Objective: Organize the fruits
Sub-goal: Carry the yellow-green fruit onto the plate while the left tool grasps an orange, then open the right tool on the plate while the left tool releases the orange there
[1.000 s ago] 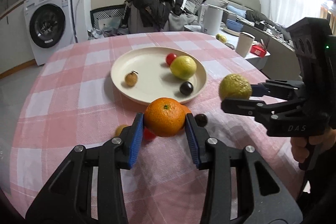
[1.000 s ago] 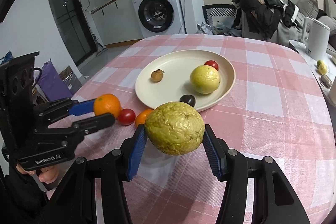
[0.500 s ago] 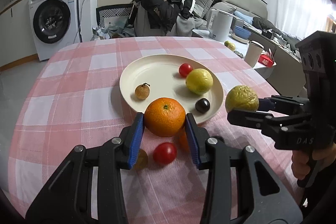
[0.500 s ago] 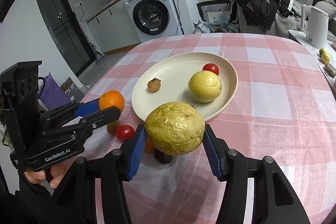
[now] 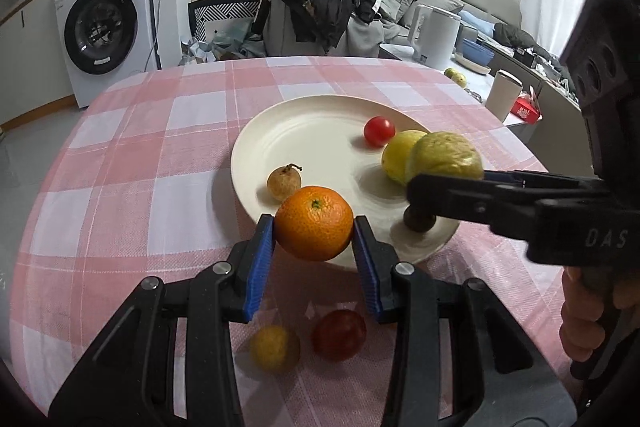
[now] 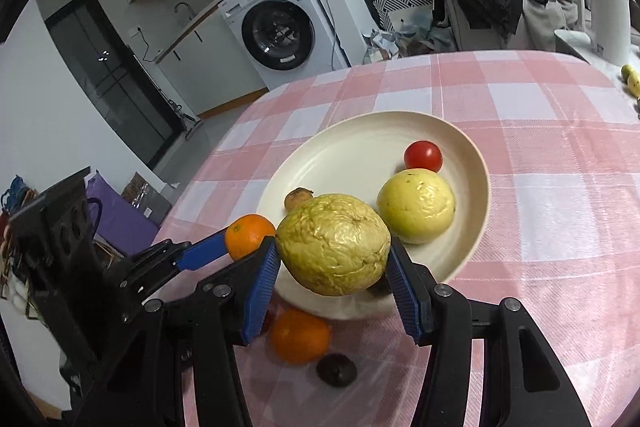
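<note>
Orange (image 5: 314,223) bright, dimpled skin, green stem nub facing up, pinched between blue pads of left gripper (image 5: 314,247), jaws closed to the fruit's width, held above near rim of cream plate (image 5: 304,143). Wrinkled yellow-green fruit (image 6: 334,243), dull puckered skin, clamped the same way in right gripper (image 6: 334,279), also over the plate's near edge; in the left wrist view it sits at the tip of the right tongs, beside the smooth yellow fruit (image 5: 398,155).

On plate: smooth yellow fruit right of centre, red tomato (image 6: 423,155) just behind it and touching or nearly so, small brown fruit (image 5: 283,182) with stem at left near rim, dark round fruit (image 5: 418,221) at near-right rim, partly hidden by right tong. Plate's centre and far left bare.

Off plate on pink checked tablecloth (image 5: 120,187): second orange (image 6: 299,335) and dark fruit (image 6: 336,369) just below plate's near rim; a red tomato (image 5: 339,334) and small yellow fruit (image 5: 275,347) under left gripper, blurred. Both tongs close together, side by side, at the near rim. Cloth left and far side of plate open. White kettle (image 5: 434,35) and cup (image 5: 503,95) beyond table's right edge; washing machine (image 5: 104,35) back left.
</note>
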`<state>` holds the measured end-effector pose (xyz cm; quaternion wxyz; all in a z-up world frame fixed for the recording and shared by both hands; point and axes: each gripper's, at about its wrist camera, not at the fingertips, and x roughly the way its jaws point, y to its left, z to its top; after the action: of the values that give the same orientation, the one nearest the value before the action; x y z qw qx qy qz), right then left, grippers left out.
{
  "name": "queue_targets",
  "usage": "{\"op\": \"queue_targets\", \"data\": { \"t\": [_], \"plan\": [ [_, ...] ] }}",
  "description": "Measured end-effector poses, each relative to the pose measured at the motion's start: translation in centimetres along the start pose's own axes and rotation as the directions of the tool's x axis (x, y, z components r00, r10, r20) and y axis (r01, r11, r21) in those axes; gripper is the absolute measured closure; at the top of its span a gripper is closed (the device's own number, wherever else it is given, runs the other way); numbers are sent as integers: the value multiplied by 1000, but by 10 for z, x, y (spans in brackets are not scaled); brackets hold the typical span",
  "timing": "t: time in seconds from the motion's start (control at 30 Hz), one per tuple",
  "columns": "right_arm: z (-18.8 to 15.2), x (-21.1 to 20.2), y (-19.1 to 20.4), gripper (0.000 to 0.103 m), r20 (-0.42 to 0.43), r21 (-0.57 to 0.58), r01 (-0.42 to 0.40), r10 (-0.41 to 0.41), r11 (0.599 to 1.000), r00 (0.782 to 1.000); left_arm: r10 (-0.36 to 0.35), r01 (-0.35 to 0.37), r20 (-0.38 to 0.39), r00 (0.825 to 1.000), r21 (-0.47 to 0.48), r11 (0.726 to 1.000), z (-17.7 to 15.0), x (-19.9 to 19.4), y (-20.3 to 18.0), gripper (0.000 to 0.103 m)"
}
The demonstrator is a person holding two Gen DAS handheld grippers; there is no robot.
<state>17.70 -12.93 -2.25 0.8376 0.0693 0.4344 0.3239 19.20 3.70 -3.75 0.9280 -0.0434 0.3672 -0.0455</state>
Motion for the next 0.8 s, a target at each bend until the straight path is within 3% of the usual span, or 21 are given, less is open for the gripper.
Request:
{"op": "queue_targets", "data": {
  "t": [0.3, 0.8],
  "plan": [
    [12, 23, -9, 48, -32, 90, -5, 8, 996, 999, -15, 16, -11, 1000, 14, 1000, 3, 13, -3, 67],
    [19, 41, -18, 48, -49, 21, 148, -147, 989, 988, 17, -15, -38, 999, 56, 998, 10, 33, -8, 67]
  ]
}}
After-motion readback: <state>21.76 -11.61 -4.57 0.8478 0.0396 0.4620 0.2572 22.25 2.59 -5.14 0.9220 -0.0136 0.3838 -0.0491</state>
